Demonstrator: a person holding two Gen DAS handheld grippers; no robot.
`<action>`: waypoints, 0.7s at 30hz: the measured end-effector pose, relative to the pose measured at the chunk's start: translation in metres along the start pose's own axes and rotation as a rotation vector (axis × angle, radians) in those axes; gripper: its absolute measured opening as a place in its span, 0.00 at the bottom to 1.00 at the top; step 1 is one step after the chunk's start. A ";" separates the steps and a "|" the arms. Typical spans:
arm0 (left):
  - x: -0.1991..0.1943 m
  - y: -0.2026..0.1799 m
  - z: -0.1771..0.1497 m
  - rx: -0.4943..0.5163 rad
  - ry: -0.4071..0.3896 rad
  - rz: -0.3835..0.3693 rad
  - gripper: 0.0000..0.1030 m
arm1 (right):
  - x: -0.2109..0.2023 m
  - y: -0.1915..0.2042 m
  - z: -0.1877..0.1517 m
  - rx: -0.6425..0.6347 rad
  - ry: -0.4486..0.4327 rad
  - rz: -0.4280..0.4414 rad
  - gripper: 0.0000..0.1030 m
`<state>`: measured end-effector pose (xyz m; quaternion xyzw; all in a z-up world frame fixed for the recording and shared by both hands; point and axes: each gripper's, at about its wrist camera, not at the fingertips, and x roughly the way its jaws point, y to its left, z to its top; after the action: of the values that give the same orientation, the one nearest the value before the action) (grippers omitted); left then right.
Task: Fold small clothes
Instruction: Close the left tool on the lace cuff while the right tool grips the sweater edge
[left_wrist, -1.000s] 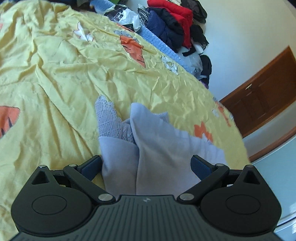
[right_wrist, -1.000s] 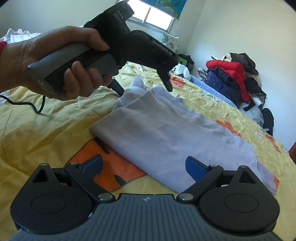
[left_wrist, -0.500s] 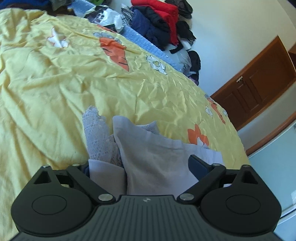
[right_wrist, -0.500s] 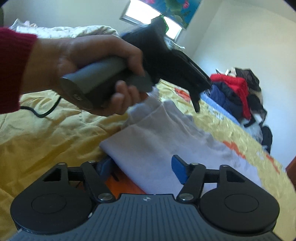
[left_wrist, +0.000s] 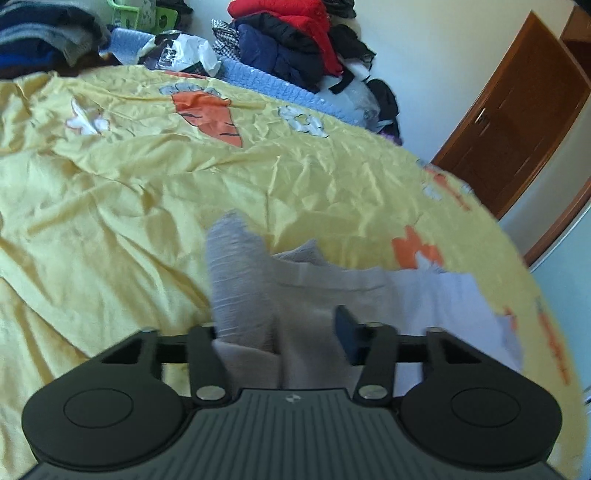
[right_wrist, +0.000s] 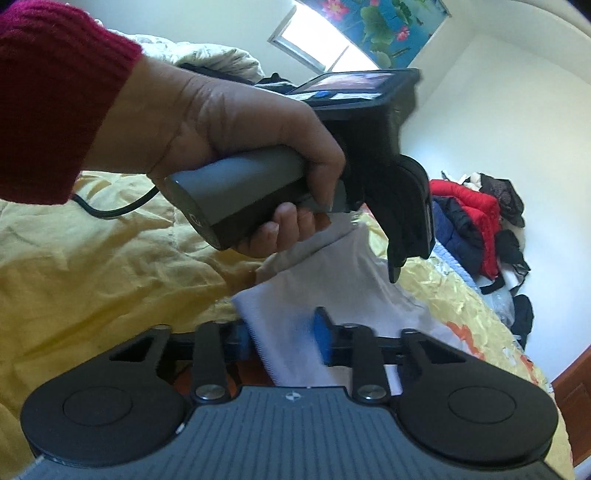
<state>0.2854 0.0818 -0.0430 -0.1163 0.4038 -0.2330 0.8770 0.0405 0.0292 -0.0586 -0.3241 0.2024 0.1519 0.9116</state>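
Note:
A pale lilac garment (left_wrist: 332, 291) with a lace-trimmed part (left_wrist: 232, 266) lies crumpled on the yellow carrot-print bed sheet (left_wrist: 110, 206). My left gripper (left_wrist: 279, 332) has its jaws closing, with bunched cloth filling the gap and touching both pads. In the right wrist view the same garment (right_wrist: 332, 280) stretches between the two tools. My right gripper (right_wrist: 282, 338) is closing too, its blue pads against the ribbed hem. A hand in a red sleeve (right_wrist: 229, 129) holds the left gripper (right_wrist: 399, 266) just above the cloth's far end.
A heap of red, navy and black clothes (left_wrist: 295, 40) lies beyond the bed's far side, beside a blue knitted blanket (left_wrist: 280, 85). A brown door (left_wrist: 517, 122) stands at the right. A black cable (right_wrist: 110, 206) trails over the sheet. A window (right_wrist: 314, 48) is behind.
Both grippers' jaws have narrowed from wide open onto the garment. Both views have rolled. The hand with the left gripper looms larger and nearer in the right wrist view.

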 end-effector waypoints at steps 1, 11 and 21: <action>0.000 0.000 -0.001 0.001 0.001 0.017 0.28 | 0.001 0.001 0.000 -0.003 0.006 0.003 0.12; -0.007 -0.010 0.002 0.001 -0.003 0.084 0.14 | -0.004 -0.024 -0.003 0.121 -0.025 0.091 0.04; -0.019 -0.044 0.008 0.066 -0.022 0.217 0.13 | -0.030 -0.068 -0.020 0.363 -0.134 0.138 0.04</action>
<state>0.2670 0.0534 -0.0075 -0.0456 0.3966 -0.1483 0.9048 0.0365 -0.0389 -0.0226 -0.1292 0.1870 0.1964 0.9538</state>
